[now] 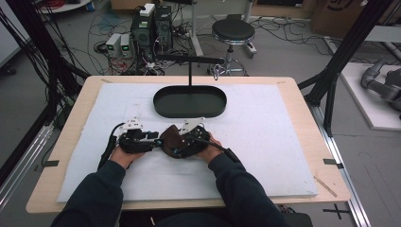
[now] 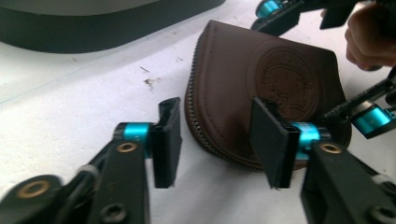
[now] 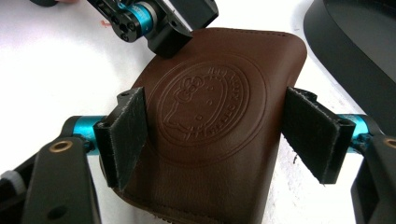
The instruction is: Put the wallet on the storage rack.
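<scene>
a: the left hand-held gripper (image 2: 215,140) has its jaws spread apart, one pad (image 2: 168,135) on the white mat beside the brown leather pouch (image 2: 261,88), the other over the pouch's stitched edge. nothing is clamped between them.

b: and the right hand-held gripper (image 3: 224,135)?

a: released too. its jaws stand wide on either side of the pouch, the left pad (image 3: 126,135) overlapping the leather's edge, the right pad (image 3: 313,130) just off the other side. whether they touch it i cannot tell.

b: where does the pouch lie?

a: flat on the white mat (image 1: 265,142) covering the desk (image 1: 302,99), embossed round stamp facing up, between the two grippers and in front of the black oval tray (image 1: 190,102). in the high view both hands (image 1: 124,156) sit close together around it.

b: anything past the desk?

a: a black stool (image 1: 232,31) and tangled cables on the floor.
</scene>
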The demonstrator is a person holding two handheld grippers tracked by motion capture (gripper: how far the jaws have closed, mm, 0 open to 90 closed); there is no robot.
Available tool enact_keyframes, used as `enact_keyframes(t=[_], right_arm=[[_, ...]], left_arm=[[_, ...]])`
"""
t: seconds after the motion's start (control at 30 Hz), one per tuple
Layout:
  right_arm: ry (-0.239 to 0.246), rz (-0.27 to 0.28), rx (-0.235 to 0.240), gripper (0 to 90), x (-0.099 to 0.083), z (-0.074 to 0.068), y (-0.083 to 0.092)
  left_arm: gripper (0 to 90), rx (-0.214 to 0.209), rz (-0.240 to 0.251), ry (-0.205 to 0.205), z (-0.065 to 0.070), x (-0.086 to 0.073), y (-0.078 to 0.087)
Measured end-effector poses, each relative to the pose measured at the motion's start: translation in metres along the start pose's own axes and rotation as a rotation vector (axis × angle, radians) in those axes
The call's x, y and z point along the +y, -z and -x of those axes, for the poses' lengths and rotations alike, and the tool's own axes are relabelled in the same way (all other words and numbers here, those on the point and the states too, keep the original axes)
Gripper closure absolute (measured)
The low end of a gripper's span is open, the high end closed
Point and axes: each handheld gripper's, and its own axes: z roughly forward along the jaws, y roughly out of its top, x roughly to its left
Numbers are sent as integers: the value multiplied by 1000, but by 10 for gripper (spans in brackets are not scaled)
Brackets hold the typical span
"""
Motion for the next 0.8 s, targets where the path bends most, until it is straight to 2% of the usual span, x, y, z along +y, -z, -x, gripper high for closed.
enact_keyframes(t=[0.07,0.27,0.5,0.57,0.73,0.8], right_arm=[[18,-19,-4,246,4,-1,0],[17,-28,-5,237,6,-1,-1],[19,-25,-12,239,7,-1,2],[-6,-5,2,245,7,2,7],[-126,26,23,213,6,16,22],[-169,14,30,210,4,19,21]], left_arm=[[633,8,-15,-12,2,0,-1],[641,4,-29,10,0,0,-1],[643,8,-32,7,0,0,-2],[643,11,-34,4,1,0,-2],[645,19,-39,-5,2,0,-1],[645,21,-40,-7,2,-1,0]])
